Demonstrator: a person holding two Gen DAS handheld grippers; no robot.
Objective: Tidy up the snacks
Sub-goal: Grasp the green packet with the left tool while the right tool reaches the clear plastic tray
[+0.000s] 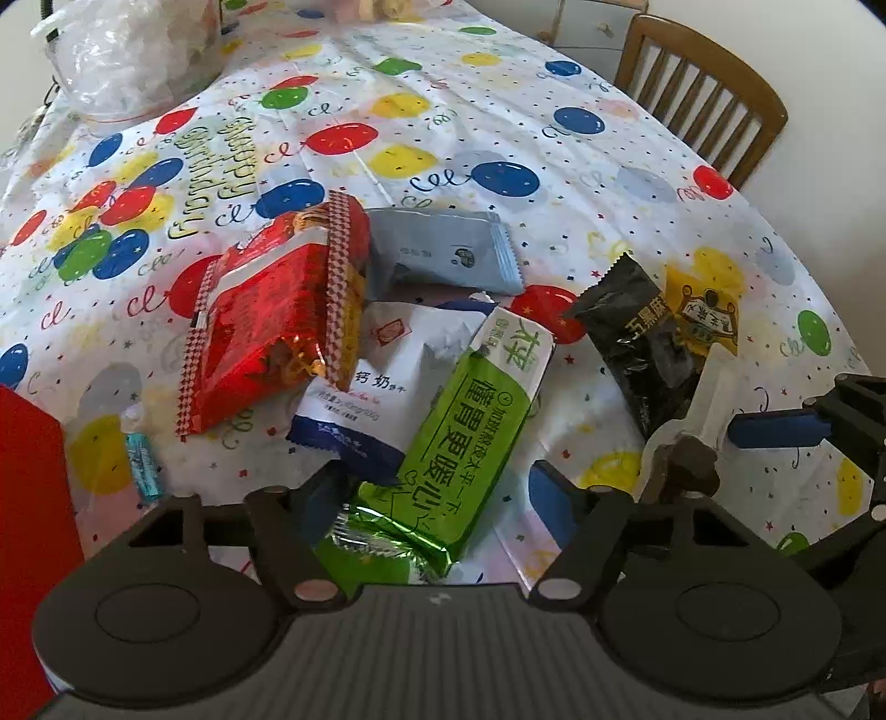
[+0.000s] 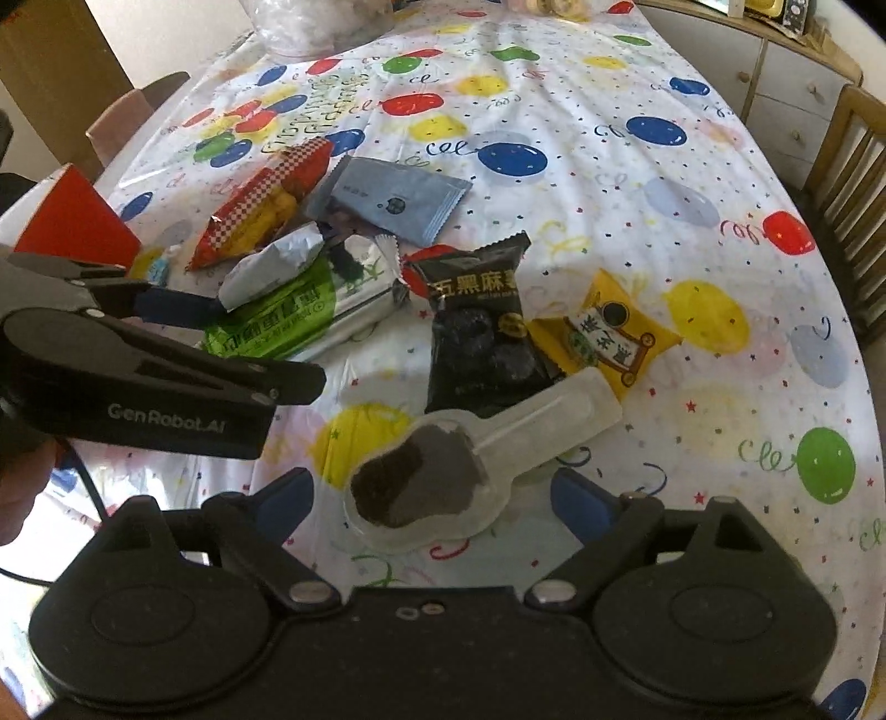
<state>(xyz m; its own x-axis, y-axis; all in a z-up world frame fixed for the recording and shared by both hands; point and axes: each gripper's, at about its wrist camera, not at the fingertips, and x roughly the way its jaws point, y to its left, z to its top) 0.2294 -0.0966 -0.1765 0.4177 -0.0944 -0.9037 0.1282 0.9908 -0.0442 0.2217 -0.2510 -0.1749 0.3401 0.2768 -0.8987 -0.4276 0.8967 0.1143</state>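
Snack packets lie in a loose pile on the balloon tablecloth point(image 1: 498, 111). My left gripper point(image 1: 437, 493) is open, its fingers on either side of the near end of a green packet point(image 1: 459, 437). Beside it lie a white-and-blue packet point(image 1: 382, 376), a red packet point(image 1: 266, 321) and a grey-blue packet point(image 1: 443, 249). My right gripper point(image 2: 432, 493) is open around a clear-wrapped dark lollipop point(image 2: 432, 476). A black packet point(image 2: 482, 327) and a yellow packet point(image 2: 609, 332) lie just beyond it.
A red box point(image 2: 72, 221) stands at the table's left edge, with a small teal candy point(image 1: 144, 459) next to it. A crumpled clear plastic bag point(image 1: 127, 50) sits at the far left. Wooden chairs point(image 1: 703, 99) stand at the right side.
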